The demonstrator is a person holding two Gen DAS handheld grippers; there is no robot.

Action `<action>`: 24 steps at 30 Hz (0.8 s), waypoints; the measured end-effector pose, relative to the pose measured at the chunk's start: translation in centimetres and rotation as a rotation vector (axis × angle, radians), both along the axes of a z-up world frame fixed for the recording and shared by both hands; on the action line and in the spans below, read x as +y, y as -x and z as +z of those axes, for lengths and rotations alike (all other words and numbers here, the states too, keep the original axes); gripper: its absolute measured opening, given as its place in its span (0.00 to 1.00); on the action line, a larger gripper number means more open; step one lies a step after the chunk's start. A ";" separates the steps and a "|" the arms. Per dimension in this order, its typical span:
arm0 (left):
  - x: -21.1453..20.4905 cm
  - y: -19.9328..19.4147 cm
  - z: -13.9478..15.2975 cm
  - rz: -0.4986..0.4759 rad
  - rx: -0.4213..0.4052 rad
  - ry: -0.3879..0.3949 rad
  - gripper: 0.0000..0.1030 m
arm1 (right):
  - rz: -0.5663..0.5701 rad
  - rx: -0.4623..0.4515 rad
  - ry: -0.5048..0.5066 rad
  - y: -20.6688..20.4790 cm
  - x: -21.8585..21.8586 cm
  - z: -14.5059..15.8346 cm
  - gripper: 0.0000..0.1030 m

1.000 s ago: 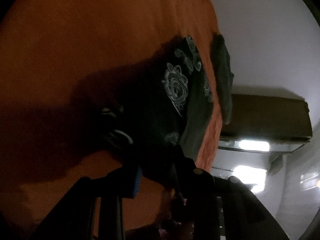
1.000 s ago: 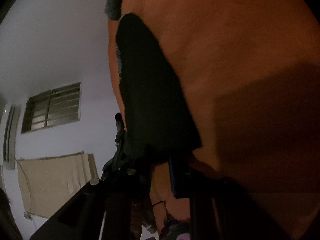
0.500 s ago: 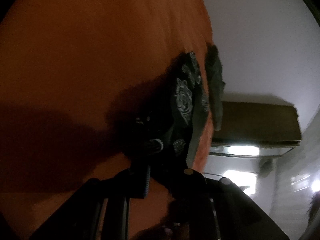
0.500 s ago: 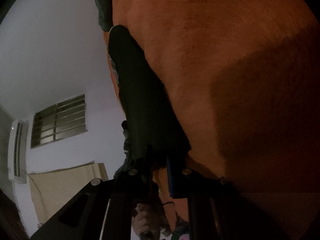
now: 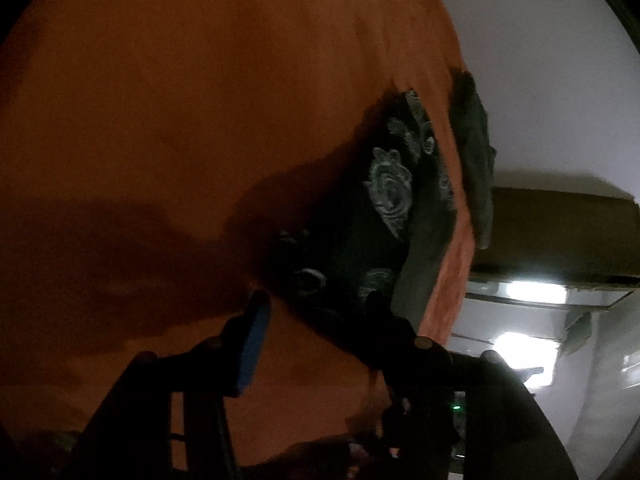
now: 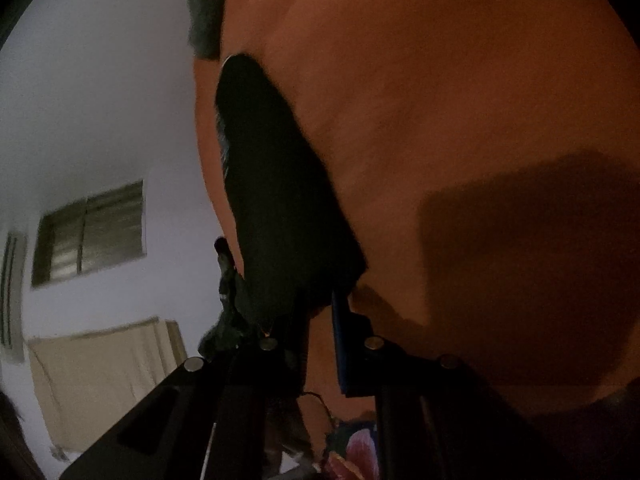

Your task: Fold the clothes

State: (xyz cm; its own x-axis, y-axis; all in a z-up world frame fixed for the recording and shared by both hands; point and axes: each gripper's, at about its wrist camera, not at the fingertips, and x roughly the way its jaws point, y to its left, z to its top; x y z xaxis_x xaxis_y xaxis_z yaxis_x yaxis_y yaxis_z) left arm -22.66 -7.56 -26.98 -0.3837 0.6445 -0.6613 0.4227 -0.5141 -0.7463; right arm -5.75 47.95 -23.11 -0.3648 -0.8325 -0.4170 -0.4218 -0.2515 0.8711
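Black printed garment with pale swirly motifs lies bunched on the orange bedspread, close to its edge. Left gripper is spread wide, blue pad on one side, the cloth's near edge sitting between the fingers without being pinched. Right gripper is clenched on the same dark cloth at its near corner. Beyond it, a grey-green garment lies along the bed's edge, white wall behind.
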 end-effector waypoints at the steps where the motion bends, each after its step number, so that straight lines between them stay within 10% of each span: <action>1: 0.0 0.1 0.2 0.002 -0.001 0.004 0.50 | -0.007 -0.004 0.009 -0.1 0.3 0.0 0.11; 8: 0.8 2.3 -0.3 -0.033 -0.007 0.056 0.50 | -0.020 -0.044 0.058 0.6 0.7 -0.5 0.20; 11: 0.5 2.5 0.0 0.020 0.029 0.122 0.12 | -0.034 -0.085 0.085 1.0 0.8 -1.7 0.30; 16: -1.4 1.0 0.1 0.133 0.038 0.140 0.10 | -0.041 -0.052 0.028 0.8 1.0 -1.5 0.14; 24: -4.5 -1.9 0.7 0.113 -0.032 0.111 0.10 | -0.007 -0.086 -0.007 -1.1 3.4 -1.5 0.17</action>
State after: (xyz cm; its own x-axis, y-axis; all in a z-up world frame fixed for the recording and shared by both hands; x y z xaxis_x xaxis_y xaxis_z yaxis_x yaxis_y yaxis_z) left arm -20.72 -12.06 -26.27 -0.4276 0.5206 -0.7390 0.5051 -0.5404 -0.6729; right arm -4.68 51.39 -24.65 -0.3334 -0.8267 -0.4532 -0.4970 -0.2544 0.8296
